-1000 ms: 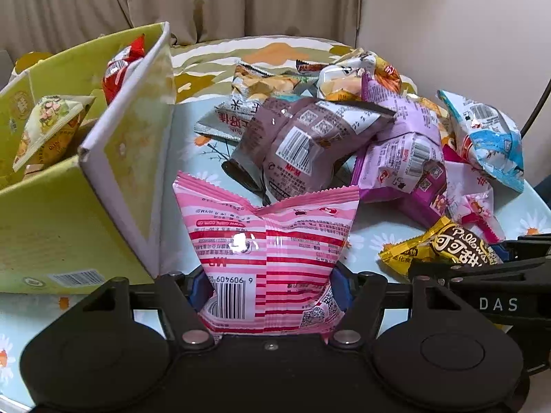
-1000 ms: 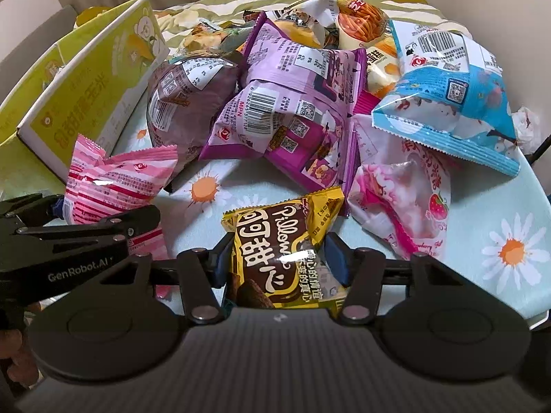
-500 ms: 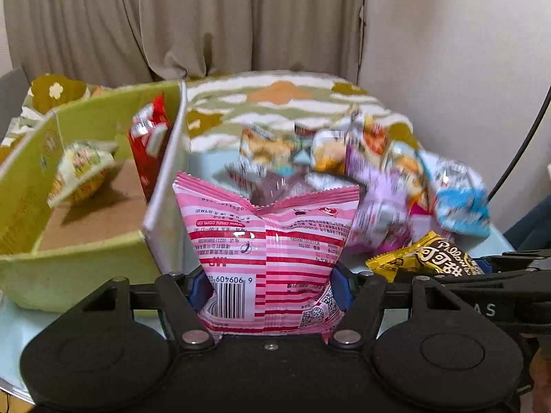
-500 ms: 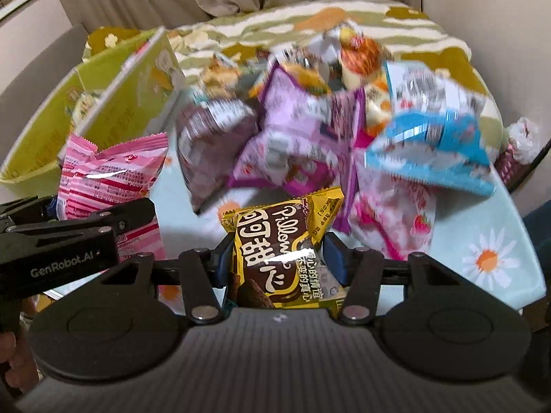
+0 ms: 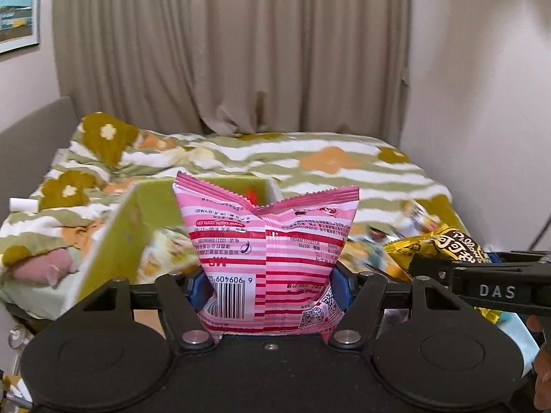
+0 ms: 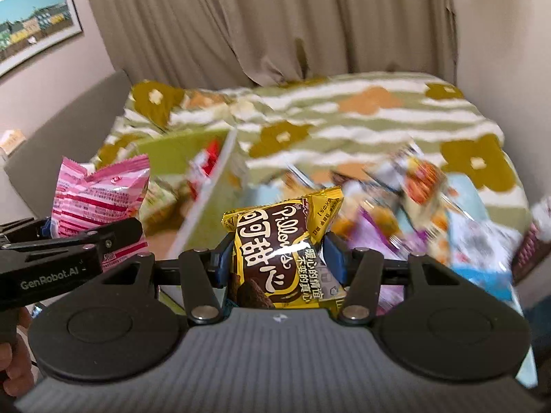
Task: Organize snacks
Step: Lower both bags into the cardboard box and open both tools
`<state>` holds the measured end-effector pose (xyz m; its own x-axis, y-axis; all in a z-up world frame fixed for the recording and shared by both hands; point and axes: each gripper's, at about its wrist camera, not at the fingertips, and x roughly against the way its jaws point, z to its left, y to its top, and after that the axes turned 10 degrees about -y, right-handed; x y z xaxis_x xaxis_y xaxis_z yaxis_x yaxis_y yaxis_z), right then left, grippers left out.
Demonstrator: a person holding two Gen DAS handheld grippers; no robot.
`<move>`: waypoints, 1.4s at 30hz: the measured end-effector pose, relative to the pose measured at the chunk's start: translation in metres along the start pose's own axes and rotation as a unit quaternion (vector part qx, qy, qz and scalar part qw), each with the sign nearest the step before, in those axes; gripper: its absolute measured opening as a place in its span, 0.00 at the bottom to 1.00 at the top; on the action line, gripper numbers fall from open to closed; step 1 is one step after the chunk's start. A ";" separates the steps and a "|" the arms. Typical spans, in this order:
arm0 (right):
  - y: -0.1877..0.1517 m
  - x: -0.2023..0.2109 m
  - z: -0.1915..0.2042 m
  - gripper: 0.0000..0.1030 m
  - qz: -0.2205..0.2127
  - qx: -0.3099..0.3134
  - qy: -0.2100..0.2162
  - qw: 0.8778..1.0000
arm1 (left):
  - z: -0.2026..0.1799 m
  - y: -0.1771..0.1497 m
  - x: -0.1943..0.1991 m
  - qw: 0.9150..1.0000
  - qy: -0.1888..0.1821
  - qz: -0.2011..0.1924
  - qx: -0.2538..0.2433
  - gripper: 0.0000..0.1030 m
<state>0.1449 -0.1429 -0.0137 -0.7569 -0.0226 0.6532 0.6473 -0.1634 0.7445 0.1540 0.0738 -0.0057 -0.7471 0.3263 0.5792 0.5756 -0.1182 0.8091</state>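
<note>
My left gripper (image 5: pixel 270 285) is shut on a pink striped snack bag (image 5: pixel 267 254), held upright in the air; the bag also shows in the right wrist view (image 6: pixel 96 203). My right gripper (image 6: pixel 280 261) is shut on a yellow and brown Pillow snack bag (image 6: pixel 275 241), also seen in the left wrist view (image 5: pixel 444 244). Both are lifted beside each other, near the open yellow-green box (image 6: pixel 203 186), which lies below and ahead (image 5: pixel 117 241) and holds a red packet (image 6: pixel 206 158) and a green one (image 5: pixel 168 251).
A blurred pile of snack bags (image 6: pixel 430 206) lies on the table to the right. Behind are a bed with a green flowered cover (image 5: pixel 310 161), beige curtains (image 5: pixel 234 51) and a wall picture (image 6: pixel 31 24).
Both grippers have lifted high with their bags and tilted up; the table and pile have dropped low in view, and the bed and curtains now fill the frames.
</note>
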 end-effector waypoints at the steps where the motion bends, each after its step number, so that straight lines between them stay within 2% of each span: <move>1: 0.006 -0.003 0.010 0.66 -0.002 0.001 0.006 1.000 | 0.011 0.005 0.000 1.000 0.005 0.000 0.005 0.69; 8: 0.038 -0.033 0.085 0.66 0.000 0.019 0.028 0.999 | 0.085 0.028 -0.014 0.999 0.025 0.020 0.031 0.69; 16: 0.048 -0.082 0.151 0.66 0.029 0.012 0.013 0.999 | 0.148 0.021 -0.059 0.996 0.004 0.084 0.041 0.69; 21: 0.044 -0.101 0.164 0.67 0.052 0.004 -0.010 0.999 | 0.160 0.007 -0.080 0.992 -0.010 0.122 0.033 0.70; 23: 0.041 -0.106 0.169 0.67 0.059 0.008 -0.019 0.998 | 0.163 0.003 -0.085 0.990 -0.019 0.135 0.039 0.78; 24: 0.039 -0.107 0.170 0.67 0.062 0.009 -0.022 0.998 | 0.165 0.002 -0.086 0.989 -0.023 0.137 0.041 0.88; 25: 0.038 -0.109 0.172 0.67 0.065 0.009 -0.025 0.998 | 0.167 0.001 -0.085 0.990 -0.023 0.133 0.042 0.91; 32: 0.033 -0.114 0.170 0.67 0.077 0.005 -0.025 0.997 | 0.174 -0.004 -0.066 0.991 -0.010 0.121 0.053 0.93; 42: 0.033 -0.143 0.180 0.68 0.089 0.031 0.005 0.996 | 0.171 -0.008 -0.051 0.992 0.015 0.108 0.069 0.94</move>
<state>0.2907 0.0320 -0.0578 -0.6306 -0.0554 0.7741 0.7752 -0.0941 0.6247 0.2447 0.2182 -0.0590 -0.6096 0.2798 0.7417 0.7616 -0.0525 0.6459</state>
